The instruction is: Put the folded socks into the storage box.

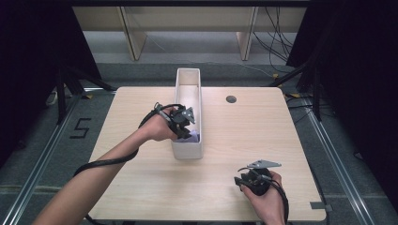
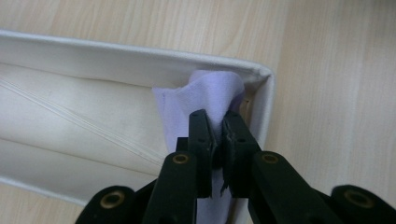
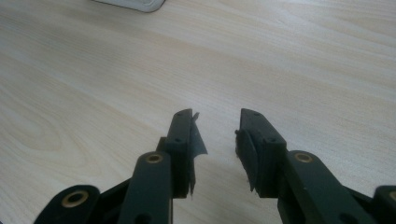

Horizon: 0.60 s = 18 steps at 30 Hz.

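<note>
White box [image 1: 188, 77], lilac cloth [image 2: 205, 95] inside (near end), left gripper [image 2: 217, 122] pinching it

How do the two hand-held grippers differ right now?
The left hand-held gripper is shut on a lilac cloth; the right hand-held gripper stands open and empty. The left one reaches into the near end of the white box; the right one sits over the bare table. Both have two black jaws.

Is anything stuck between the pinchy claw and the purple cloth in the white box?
No. The left gripper is already shut on the purple cloth, pinching it at the near end of the white box. Nothing sits between them. The right gripper rests open over the bare table.
</note>
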Available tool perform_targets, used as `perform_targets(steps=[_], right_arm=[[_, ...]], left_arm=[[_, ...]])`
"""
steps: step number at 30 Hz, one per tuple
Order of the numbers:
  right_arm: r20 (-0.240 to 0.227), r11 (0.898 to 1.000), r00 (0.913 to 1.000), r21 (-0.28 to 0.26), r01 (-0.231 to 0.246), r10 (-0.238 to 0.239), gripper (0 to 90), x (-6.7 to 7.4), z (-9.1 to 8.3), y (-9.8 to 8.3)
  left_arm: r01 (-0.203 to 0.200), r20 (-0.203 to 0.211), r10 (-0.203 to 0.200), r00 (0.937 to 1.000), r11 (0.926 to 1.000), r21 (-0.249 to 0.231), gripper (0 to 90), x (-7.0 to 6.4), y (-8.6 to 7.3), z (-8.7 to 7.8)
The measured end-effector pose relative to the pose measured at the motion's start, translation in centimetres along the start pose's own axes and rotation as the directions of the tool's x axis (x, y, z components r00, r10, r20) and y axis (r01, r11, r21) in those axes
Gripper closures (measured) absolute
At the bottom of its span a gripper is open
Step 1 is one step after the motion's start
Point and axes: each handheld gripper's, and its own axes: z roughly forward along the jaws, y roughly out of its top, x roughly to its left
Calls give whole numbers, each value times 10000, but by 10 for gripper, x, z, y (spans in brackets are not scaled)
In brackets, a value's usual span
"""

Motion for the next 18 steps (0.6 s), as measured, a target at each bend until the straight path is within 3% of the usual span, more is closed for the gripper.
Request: perform_targets(steps=[1, 5, 18], right_arm=[[106, 9997, 9997, 130, -220, 219, 661, 2, -1, 0], [98, 9999, 9999, 91, -79, 78, 660, 1, -1, 0], [-17, 9994, 9994, 54, -354, 354, 656, 3, -1, 1]], left_arm=[[43, 39, -43, 10000, 10000, 0, 830, -1, 0, 0], [59, 68, -59, 10000, 10000, 22, 829, -1, -1, 3], [380, 469, -382, 9982, 9993, 40, 819, -2, -2, 3]])
